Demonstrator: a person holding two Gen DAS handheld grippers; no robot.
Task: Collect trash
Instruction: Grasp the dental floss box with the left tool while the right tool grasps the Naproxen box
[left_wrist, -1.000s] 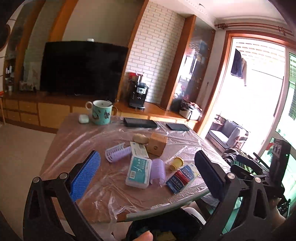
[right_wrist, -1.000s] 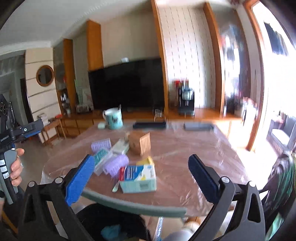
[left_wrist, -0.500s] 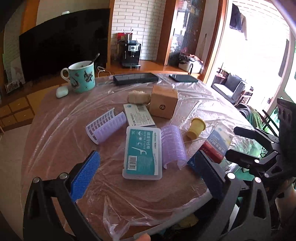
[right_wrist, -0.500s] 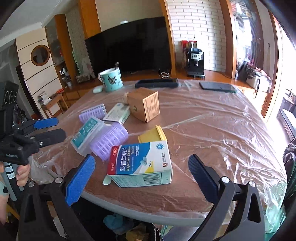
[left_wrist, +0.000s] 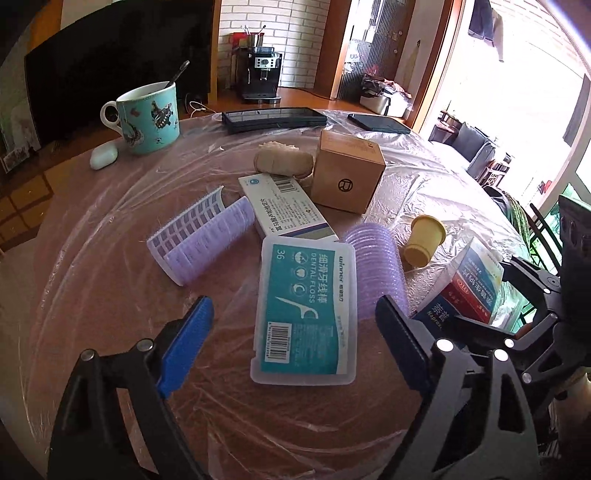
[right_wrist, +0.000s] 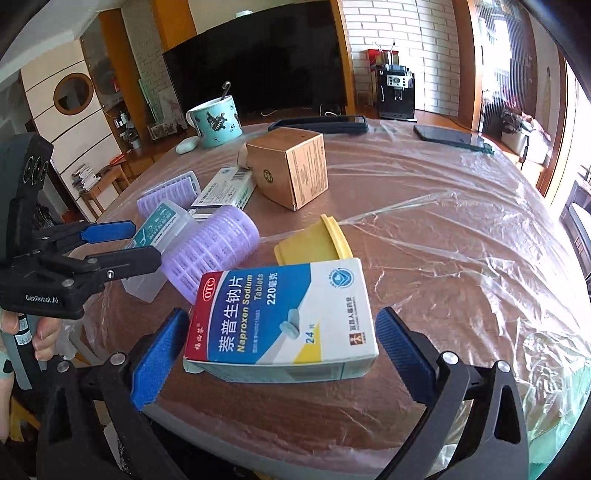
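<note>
My left gripper (left_wrist: 295, 343) is open, its fingers on either side of the near end of a teal dental floss case (left_wrist: 306, 310) on the plastic-covered table (left_wrist: 92, 295). My right gripper (right_wrist: 282, 350) is open around a blue and white Naproxen tablet box (right_wrist: 284, 321), which also shows in the left wrist view (left_wrist: 469, 288). Beside them lie a purple hair roller (left_wrist: 376, 266), a yellow cup (left_wrist: 423, 240), a white medicine box (left_wrist: 288, 210), a brown cardboard box (left_wrist: 347, 173) and a second purple roller with its cover (left_wrist: 207, 236).
A teal mug with a spoon (left_wrist: 147, 118), a white earbud case (left_wrist: 103, 155), a beige lump (left_wrist: 282, 162) and two dark phones or tablets (left_wrist: 275, 118) lie at the far side. The table's near edge is just below both grippers. A TV and coffee machine stand behind.
Both grippers have moved forward and down over the table. The left now straddles the floss case; the right now straddles the Naproxen box. Both stay open.
</note>
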